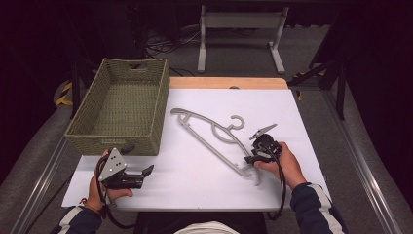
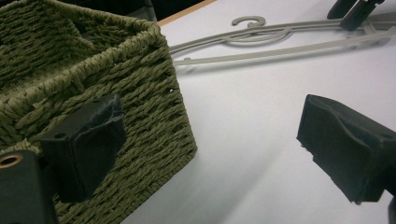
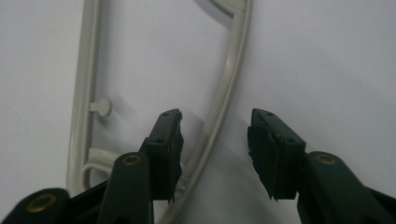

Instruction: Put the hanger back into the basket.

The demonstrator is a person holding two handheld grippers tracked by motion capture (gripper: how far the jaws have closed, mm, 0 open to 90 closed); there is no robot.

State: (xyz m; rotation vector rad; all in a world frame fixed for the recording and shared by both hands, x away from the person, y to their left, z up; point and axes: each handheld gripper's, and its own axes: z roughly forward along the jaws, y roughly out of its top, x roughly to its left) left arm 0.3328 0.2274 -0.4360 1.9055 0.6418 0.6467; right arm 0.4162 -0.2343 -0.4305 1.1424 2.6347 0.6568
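A grey plastic clothes hanger lies flat on the white tabletop, running diagonally with its hook toward the back. My right gripper is at the hanger's near end. In the right gripper view its jaws straddle one thin bar of the hanger; the left pad is close to the bar, the right pad stands clear of it, so it is open. My left gripper rests open at the front left, beside the near corner of the green woven basket, with nothing between its pads.
The basket holds nothing that I can see and takes up the left back of the table. A wooden strip edges the table's far side. Behind it a metal stand is on the floor. The hanger lies right of the basket.
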